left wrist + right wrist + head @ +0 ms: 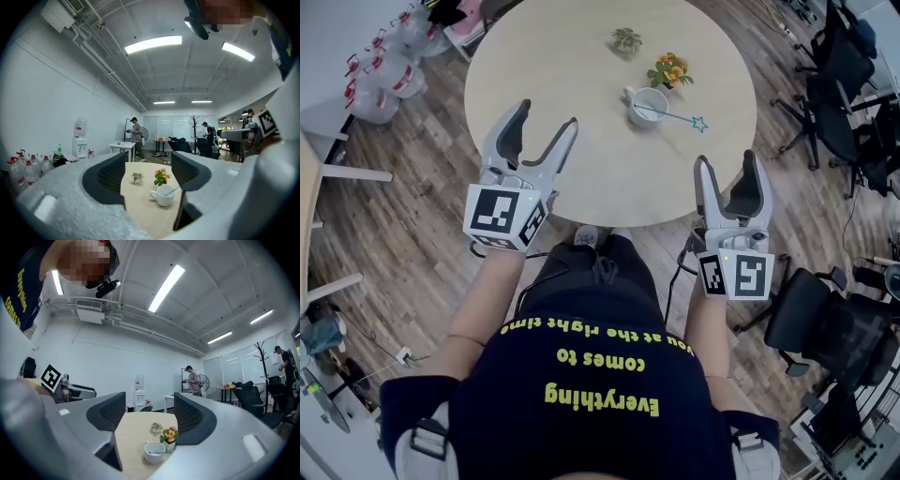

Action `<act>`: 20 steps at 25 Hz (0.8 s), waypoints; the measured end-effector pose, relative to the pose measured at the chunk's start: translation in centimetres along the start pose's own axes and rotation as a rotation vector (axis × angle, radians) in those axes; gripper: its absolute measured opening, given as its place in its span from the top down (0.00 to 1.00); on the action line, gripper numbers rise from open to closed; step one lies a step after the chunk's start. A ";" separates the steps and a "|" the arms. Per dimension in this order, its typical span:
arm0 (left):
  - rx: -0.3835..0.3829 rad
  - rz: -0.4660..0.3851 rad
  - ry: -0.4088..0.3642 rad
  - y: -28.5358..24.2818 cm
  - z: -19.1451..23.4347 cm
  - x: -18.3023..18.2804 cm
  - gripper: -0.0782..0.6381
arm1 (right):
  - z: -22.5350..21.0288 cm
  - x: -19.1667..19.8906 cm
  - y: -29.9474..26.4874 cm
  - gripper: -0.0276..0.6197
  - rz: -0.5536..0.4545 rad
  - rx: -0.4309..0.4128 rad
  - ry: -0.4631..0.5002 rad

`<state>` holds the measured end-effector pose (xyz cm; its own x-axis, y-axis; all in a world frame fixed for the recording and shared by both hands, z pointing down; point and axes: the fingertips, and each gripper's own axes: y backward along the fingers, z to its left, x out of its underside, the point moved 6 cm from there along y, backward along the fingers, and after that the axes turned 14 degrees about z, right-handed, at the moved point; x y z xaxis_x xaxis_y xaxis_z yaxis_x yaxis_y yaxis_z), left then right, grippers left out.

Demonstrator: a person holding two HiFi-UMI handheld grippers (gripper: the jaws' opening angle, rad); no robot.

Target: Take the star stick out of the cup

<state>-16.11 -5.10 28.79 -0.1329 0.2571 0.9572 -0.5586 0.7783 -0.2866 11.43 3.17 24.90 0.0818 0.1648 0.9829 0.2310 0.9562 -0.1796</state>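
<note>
Well beyond the left claw [547,114] and right claw [727,159], both spread, the star stick [673,115] rests in the cup [648,121].

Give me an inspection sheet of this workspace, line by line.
Surface: round wooden table, light top.
Job's things: star stick leaning in white cup, star end out past the rim.
Clutter: flower pot and small plant behind the cup.
Grippers: left gripper and right gripper open, empty, near the table's front edge.
Cables: cord with white plug on floor, left.
Surroundings: office chairs right, water bottles upper left.
</note>
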 end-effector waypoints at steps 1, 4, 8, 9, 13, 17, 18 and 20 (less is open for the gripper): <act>-0.001 0.002 0.002 -0.4 0.0 0.0 0.46 | -0.3 0.1 -0.3 0.46 0.003 -0.006 -0.002; -0.011 -0.007 0.012 -1.4 -0.2 -0.4 0.46 | -1.3 0.2 -1.5 0.46 0.005 -0.029 -0.009; -0.054 -0.029 0.029 -2.9 -0.4 -1.5 0.46 | -3.6 -0.3 -3.7 0.45 -0.002 -0.081 -0.012; -0.067 -0.031 0.031 -3.3 -0.4 -1.8 0.46 | -4.2 -0.6 -4.3 0.45 -0.008 -0.095 -0.010; -0.122 -0.039 0.039 -5.1 -0.7 -2.9 0.46 | -6.7 -1.6 -6.6 0.45 -0.031 -0.151 0.000; -0.160 -0.031 0.054 -6.7 -1.6 -2.9 0.46 | -8.8 -1.0 -8.5 0.44 -0.010 -0.205 -0.012; -0.164 -0.027 0.056 -7.1 -1.8 -2.8 0.46 | -9.2 -0.8 -8.8 0.44 -0.005 -0.212 -0.016; -0.169 -0.020 0.058 -7.7 -2.1 -2.8 0.46 | -9.8 -0.6 -9.2 0.44 0.000 -0.219 -0.024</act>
<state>-9.70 -10.58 28.21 -0.0733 0.2697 0.9602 -0.4149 0.8673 -0.2752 18.79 -8.11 25.53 0.0591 0.1735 0.9831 0.4362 0.8813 -0.1818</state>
